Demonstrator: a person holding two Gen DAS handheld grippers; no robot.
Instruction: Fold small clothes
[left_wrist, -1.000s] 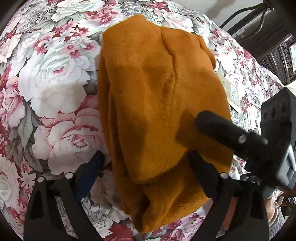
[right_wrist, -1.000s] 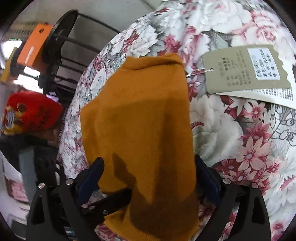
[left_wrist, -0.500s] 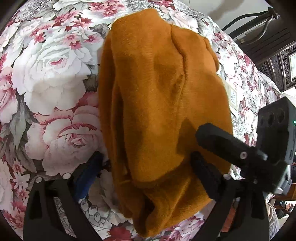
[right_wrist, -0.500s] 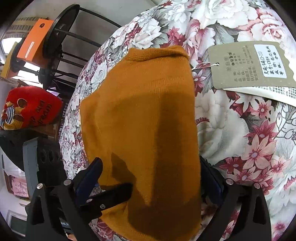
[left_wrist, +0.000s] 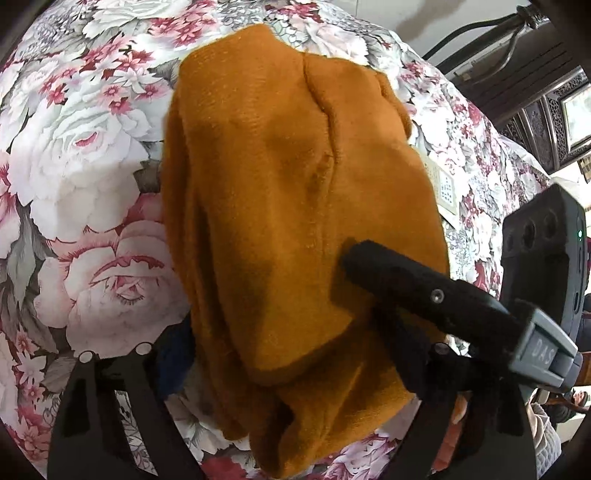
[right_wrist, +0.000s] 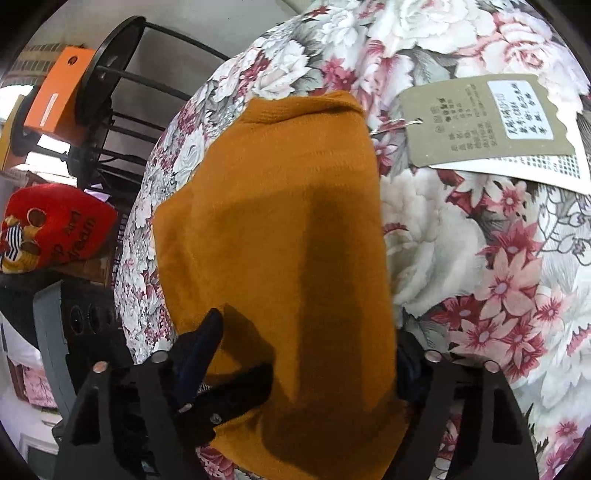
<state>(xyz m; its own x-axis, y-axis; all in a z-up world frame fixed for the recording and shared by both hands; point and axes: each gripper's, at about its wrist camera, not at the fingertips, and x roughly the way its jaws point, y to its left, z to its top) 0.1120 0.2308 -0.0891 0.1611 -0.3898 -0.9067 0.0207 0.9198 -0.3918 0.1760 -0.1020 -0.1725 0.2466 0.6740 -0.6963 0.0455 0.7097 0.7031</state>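
Observation:
A folded orange knit garment (left_wrist: 288, 206) lies on the floral bedspread (left_wrist: 85, 155). My left gripper (left_wrist: 288, 350) straddles its near end; its jaws are closing with the cloth between them, and the blue left pad sits just beside the fold. My right gripper (right_wrist: 306, 350) straddles the same garment (right_wrist: 280, 229) from the other side. Its jaws are closing too, and its left pad (right_wrist: 201, 350) meets the cloth's edge. One black finger (left_wrist: 406, 273) of the right gripper rests on the garment in the left wrist view. A paper hang tag (right_wrist: 480, 122) lies on a string beside the collar.
Beyond the bed's edge stand a black wire rack (right_wrist: 110, 92), an orange box (right_wrist: 55, 92) and a red plush cushion (right_wrist: 51, 229). Dark carved furniture (left_wrist: 535, 110) rises behind the bed. Floral bedspread (right_wrist: 498, 277) stretches to the right of the garment.
Both pairs of jaws have narrowed around the garment after standing wider. The right gripper's left pad has moved in onto the cloth's edge. The garment itself lies as before.

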